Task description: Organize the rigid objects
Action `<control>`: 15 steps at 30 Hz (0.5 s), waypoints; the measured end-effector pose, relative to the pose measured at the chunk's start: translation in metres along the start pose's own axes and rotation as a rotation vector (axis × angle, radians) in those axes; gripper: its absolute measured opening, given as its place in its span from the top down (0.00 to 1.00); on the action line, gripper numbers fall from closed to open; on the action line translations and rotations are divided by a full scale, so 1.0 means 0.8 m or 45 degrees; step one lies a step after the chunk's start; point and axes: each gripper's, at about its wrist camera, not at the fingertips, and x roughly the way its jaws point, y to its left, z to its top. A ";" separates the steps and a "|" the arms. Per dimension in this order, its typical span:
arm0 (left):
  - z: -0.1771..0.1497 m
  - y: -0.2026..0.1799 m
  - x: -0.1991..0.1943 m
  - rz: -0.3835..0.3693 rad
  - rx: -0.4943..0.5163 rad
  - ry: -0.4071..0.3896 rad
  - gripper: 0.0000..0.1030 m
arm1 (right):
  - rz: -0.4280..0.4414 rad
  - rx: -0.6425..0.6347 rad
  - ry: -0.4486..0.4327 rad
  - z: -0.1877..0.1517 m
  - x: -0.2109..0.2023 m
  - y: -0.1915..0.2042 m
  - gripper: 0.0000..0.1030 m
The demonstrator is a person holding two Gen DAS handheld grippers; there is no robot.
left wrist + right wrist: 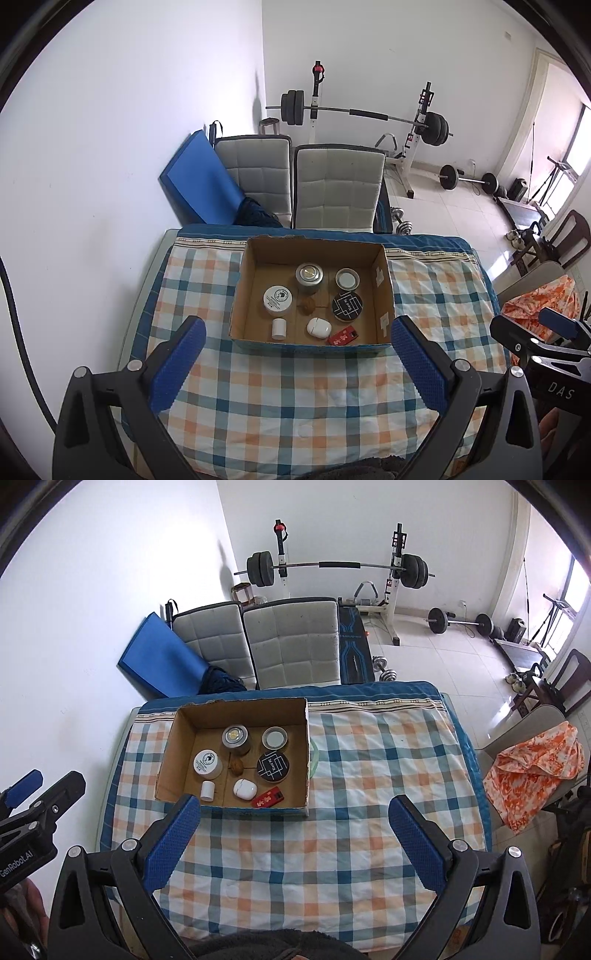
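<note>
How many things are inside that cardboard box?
7: silver tin and white-rimmed lid at back; white jar, walnut, black disc mid; small cylinder, earbud case, red pack front, making 8.

A checked cloth (280,398) covered the table. Behind it stood two grey chairs (338,186), a blue mat (201,181), a barbell rack (336,566) and an orange cloth (532,771).

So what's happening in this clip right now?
A person holds two handheld grippers above a table with a checked cloth. The left gripper and right gripper are both open and empty. A cardboard box at the far side holds small items: a white jar, a black round tin, a white case and a red flat pack. Nothing is being handled.
</note>
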 end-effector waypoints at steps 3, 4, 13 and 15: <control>0.000 -0.002 -0.001 -0.001 0.004 -0.004 0.00 | -0.008 -0.004 -0.004 -0.001 0.000 0.000 0.00; 0.000 -0.002 -0.001 -0.001 0.003 -0.004 0.00 | -0.009 -0.008 -0.006 -0.002 -0.001 0.000 0.00; 0.001 -0.001 -0.004 0.005 -0.006 -0.010 0.00 | -0.014 -0.013 -0.010 -0.004 -0.006 -0.003 0.00; 0.001 -0.001 -0.004 0.010 -0.007 -0.010 0.00 | -0.021 -0.013 -0.016 -0.003 -0.007 -0.003 0.00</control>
